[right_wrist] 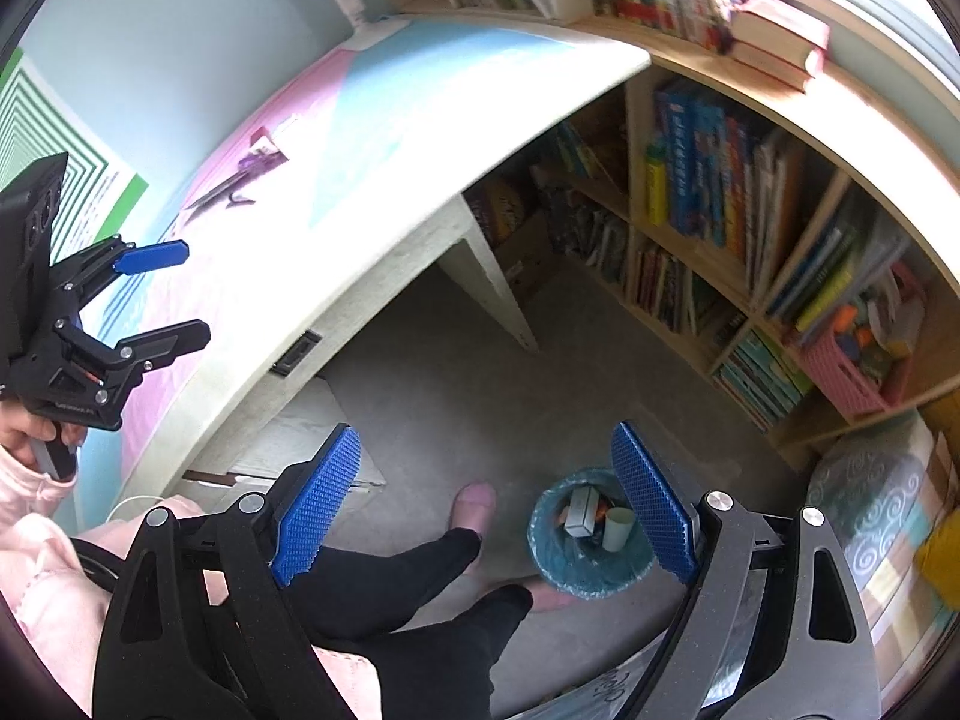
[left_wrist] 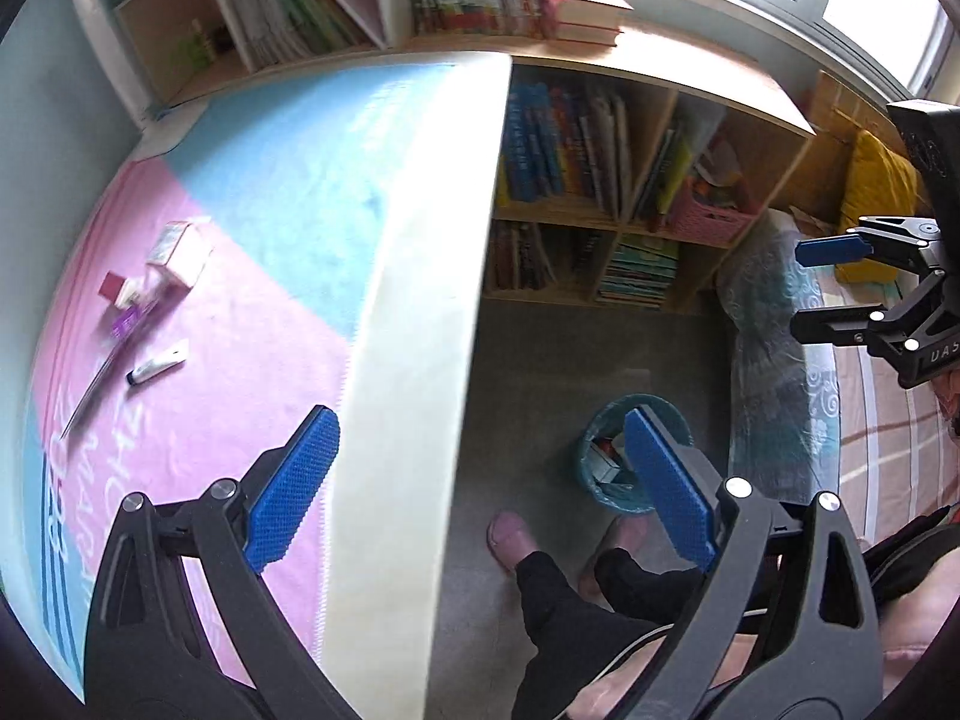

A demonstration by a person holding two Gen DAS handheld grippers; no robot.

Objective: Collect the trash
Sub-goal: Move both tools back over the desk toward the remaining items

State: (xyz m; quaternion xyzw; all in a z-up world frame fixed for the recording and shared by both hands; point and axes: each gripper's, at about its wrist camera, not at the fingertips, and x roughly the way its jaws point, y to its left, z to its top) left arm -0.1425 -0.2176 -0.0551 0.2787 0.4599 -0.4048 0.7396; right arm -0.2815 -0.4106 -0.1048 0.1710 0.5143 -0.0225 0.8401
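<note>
Clearly the task is only partly done. The surface [left_wrist: 288, 192], covered by a pink and blue mat, fills the left of the left wrist view and carries what is left to collect: a small white carton [left_wrist: 180, 252], a red and white box [left_wrist: 120, 291], a purple wrapper [left_wrist: 129, 321], a white tube [left_wrist: 157, 363] and a thin dark strip beside it (too blurred to name). On the grey floor, just beside the person's feet, stands the bin [right_wrist: 585, 534] with a blue bag. It holds already a box, a paper cup and some other pieces, so I judge that several pieces are already thrown away.

The left gripper [left_wrist: 480, 483] has its blue pads wide apart and nothing between them; it hangs over the edge of the surface. The right gripper [right_wrist: 486, 507] is spread wide too and empty, and it points down toward the bin. What remains, I think, is to fetch the small things from the mat.
</note>
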